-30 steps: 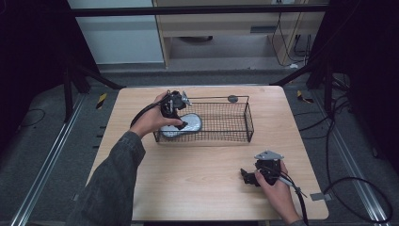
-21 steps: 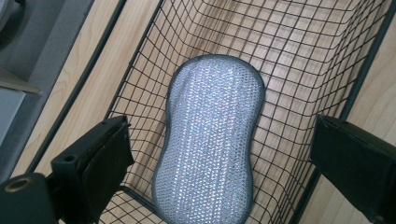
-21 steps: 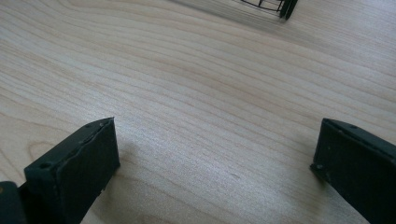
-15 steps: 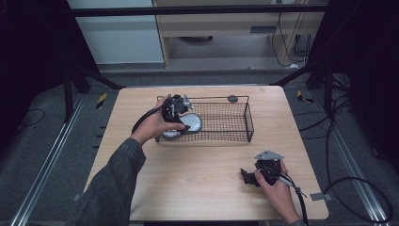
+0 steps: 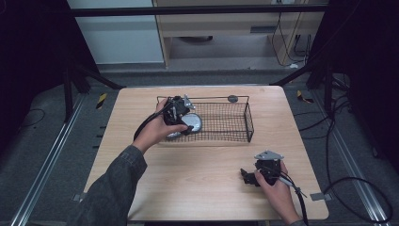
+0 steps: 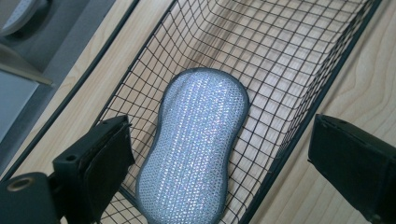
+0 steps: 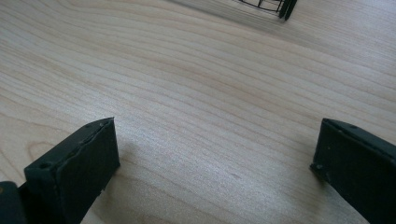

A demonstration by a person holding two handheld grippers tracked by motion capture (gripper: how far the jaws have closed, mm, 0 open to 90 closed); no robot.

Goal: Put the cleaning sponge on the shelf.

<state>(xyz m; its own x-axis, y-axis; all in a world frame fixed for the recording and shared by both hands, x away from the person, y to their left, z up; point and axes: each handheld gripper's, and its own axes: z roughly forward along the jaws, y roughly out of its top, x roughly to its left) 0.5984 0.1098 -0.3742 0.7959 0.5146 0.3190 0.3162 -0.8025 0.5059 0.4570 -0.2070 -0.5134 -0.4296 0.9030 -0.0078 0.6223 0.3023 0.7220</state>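
Note:
A silver mesh scrubbing pad (image 6: pixel 196 140) with a dark edge lies flat on the floor of a black wire basket (image 5: pixel 237 137), at its left end (image 5: pixel 192 123). My left gripper (image 5: pixel 182 114) hovers over that end, and its jaws stand wide open on either side of the pad (image 6: pixel 224 158) without touching it. One jaw is inside the basket and the other is outside its wire wall (image 6: pixel 299 126). My right gripper (image 5: pixel 248 177) rests low on the wooden table (image 5: pixel 202 188) at the front right, open with nothing between its jaws (image 7: pixel 219 163).
The basket runs across the far middle of the table, and its right half holds nothing. A small dark round object (image 5: pixel 232 98) sits at its far rim. A corner of the basket (image 7: pixel 266 7) shows ahead of my right gripper. Cables trail on the floor at the right.
My left gripper has shifted slightly right over the basket's left end, and the pad has settled a little farther into the basket. The right gripper has not moved.

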